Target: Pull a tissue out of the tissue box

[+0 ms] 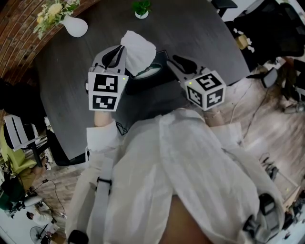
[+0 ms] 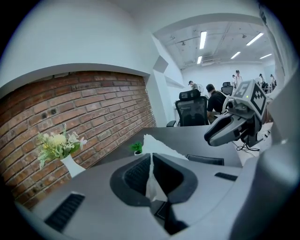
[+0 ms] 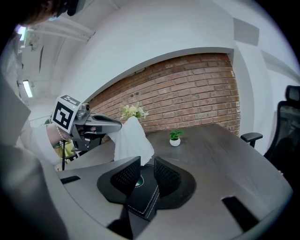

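Two tongs, two jobs. On the left, left tongs (image 2: 151, 157) pinched fully shut on a fold of the tissue (image 2: 151, 183), with the white sheet caught between the ribbed pads and fanning out beyond the tips. On the right, right tongs (image 3: 146, 162) parted by a narrow gap, gripping nothing, poised over the near corner of the tissue box (image 3: 143, 194); hard to say whether touching it. From the head view: tissue raised on the far side of the left tongs, lower end running down toward what looks like the box's oval opening, so judged mid-pull and not yet free. Box itself dark with white stitching, sitting on the dark tabletop (image 1: 66, 81) between the two tongs. Farther out: white vase of flowers (image 1: 71, 24) at the far left, small potted plant (image 1: 141, 8) at the far edge, brick wall (image 3: 187, 89) behind. Risks from here, as a guess: could tear the thin sheet under a jerky or sideways pull against the opening's rim; could drag the light box up or along the tabletop with nothing pressing it down; could slip out of so small a pinch; could haul a second tissue out along with the first.
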Demonstrator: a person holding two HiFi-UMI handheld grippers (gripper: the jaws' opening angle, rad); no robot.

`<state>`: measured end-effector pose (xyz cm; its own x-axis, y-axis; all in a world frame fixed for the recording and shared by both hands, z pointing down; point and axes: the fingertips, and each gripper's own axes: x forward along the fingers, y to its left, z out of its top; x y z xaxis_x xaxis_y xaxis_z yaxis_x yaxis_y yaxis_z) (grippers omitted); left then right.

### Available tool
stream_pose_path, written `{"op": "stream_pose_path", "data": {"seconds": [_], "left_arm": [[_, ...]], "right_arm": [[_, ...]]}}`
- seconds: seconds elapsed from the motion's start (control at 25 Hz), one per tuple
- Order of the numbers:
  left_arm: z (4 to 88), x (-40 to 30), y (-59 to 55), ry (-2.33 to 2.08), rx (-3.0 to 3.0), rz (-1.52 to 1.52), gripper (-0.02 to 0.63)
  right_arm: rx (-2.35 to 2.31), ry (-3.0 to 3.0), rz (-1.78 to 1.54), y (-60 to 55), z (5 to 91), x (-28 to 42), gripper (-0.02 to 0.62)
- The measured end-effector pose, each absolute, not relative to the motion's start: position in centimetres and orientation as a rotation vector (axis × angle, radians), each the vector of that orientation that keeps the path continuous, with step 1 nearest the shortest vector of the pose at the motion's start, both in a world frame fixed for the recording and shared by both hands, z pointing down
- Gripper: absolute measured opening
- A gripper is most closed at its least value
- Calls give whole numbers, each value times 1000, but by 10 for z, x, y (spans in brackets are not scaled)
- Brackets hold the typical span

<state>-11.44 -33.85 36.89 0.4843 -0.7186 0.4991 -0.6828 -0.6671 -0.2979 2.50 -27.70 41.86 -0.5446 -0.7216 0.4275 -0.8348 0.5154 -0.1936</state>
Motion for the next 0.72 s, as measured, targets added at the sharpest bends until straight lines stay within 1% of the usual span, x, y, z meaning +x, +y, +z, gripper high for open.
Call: {"op": "stream_pose_path", "data": {"seconds": [0.28,0.72], "left_arm": [[352,-120,-338,1348,-2695,-769,14],[325,-140,-323,1473,-2717,-499,14]], "right_arm": [[1291,-2508,547,-280,414,24,86],[1212,-2616,522,-282,391,-2,86]]}}
